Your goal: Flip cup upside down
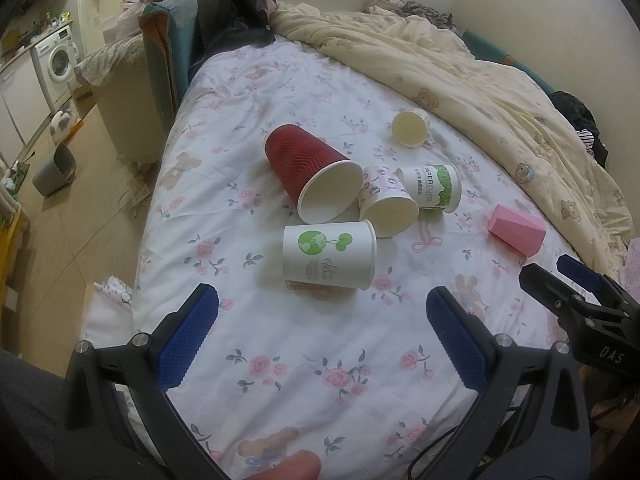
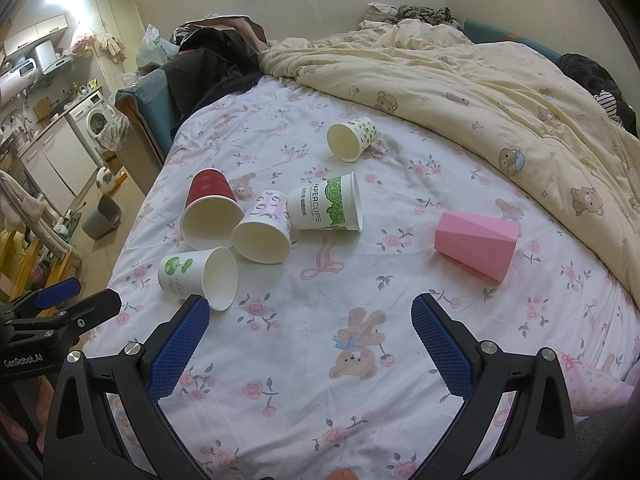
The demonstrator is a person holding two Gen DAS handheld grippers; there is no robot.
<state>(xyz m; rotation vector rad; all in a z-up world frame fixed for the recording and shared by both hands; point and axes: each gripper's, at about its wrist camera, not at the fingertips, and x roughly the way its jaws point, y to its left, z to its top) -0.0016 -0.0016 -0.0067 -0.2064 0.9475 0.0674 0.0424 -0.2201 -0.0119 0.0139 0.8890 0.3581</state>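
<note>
Several cups lie on their sides on the floral bed sheet. A red ribbed cup, a white cup with a green tree print, a lilac patterned cup, a white-green "PAPERCUPS" cup, a small pale patterned cup and a pink faceted cup show in the left wrist view. All also show in the right wrist view: red, tree print, lilac, "PAPERCUPS", small, pink. My left gripper is open and empty, just short of the tree-print cup. My right gripper is open and empty.
A cream bear-print duvet is bunched along the far and right side of the bed. Dark clothes are piled at the head. The bed's left edge drops to the floor, with a grey bin and a washing machine beyond.
</note>
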